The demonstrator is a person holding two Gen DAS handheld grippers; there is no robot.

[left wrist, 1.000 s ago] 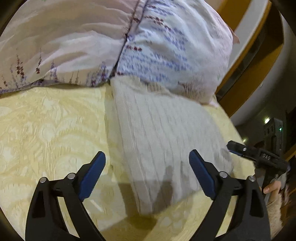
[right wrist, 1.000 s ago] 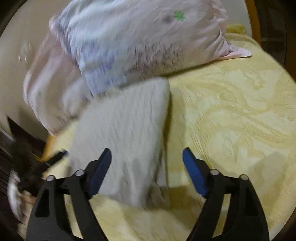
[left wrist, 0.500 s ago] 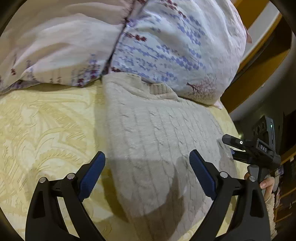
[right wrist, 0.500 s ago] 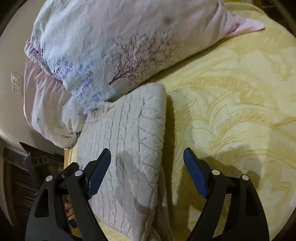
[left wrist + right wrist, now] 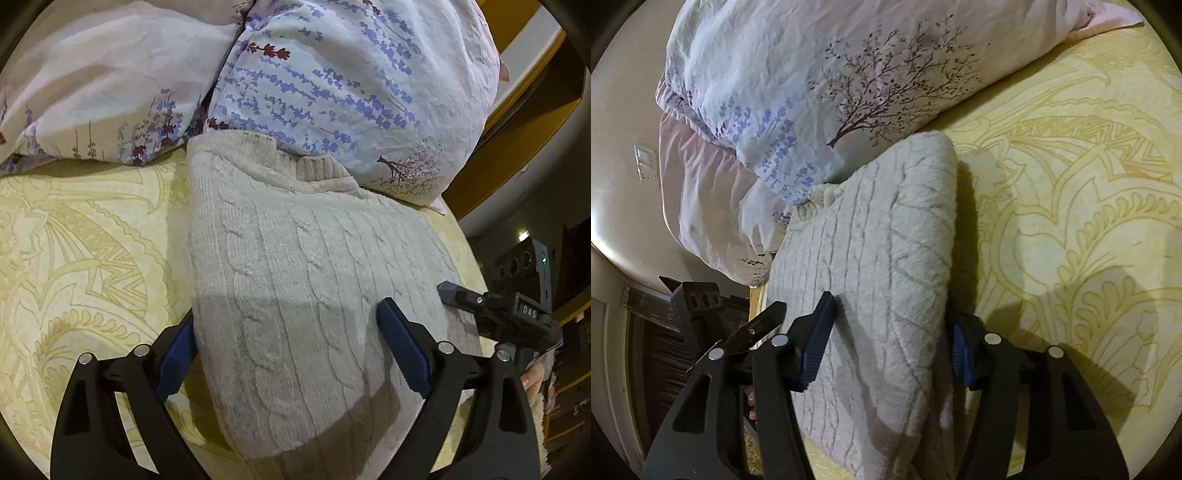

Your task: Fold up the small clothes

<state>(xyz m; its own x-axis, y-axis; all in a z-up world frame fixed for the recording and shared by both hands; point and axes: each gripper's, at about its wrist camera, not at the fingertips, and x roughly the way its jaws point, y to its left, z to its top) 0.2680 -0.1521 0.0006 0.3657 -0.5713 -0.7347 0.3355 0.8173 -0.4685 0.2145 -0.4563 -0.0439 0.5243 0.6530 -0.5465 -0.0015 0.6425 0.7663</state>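
A cream cable-knit sweater [image 5: 295,280] lies folded into a thick oblong on the yellow patterned bedspread [image 5: 81,251], its ribbed collar end tucked against the floral pillow [image 5: 351,85] at the head of the bed. A second, pinker pillow [image 5: 103,81] sits beside that one.

The left gripper [image 5: 284,350] straddles the near part of the sweater: its jaws are spread, one blue pad [image 5: 177,358] down at the sweater's folded side edge over the bedspread, the other pad [image 5: 402,350] resting on top of the knit. The fabric fills the gap between them, but nothing is pinched.

In the right wrist view the sweater [image 5: 879,266] runs between the fingers of the right gripper [image 5: 890,343] too. Those jaws are also spread, one pad [image 5: 816,343] on the sweater's top surface, the other [image 5: 960,354] low against the thick folded edge next to the bedspread [image 5: 1071,221]. The pillow [image 5: 831,74] lies beyond.

Each view catches the other gripper at the sweater's far side.
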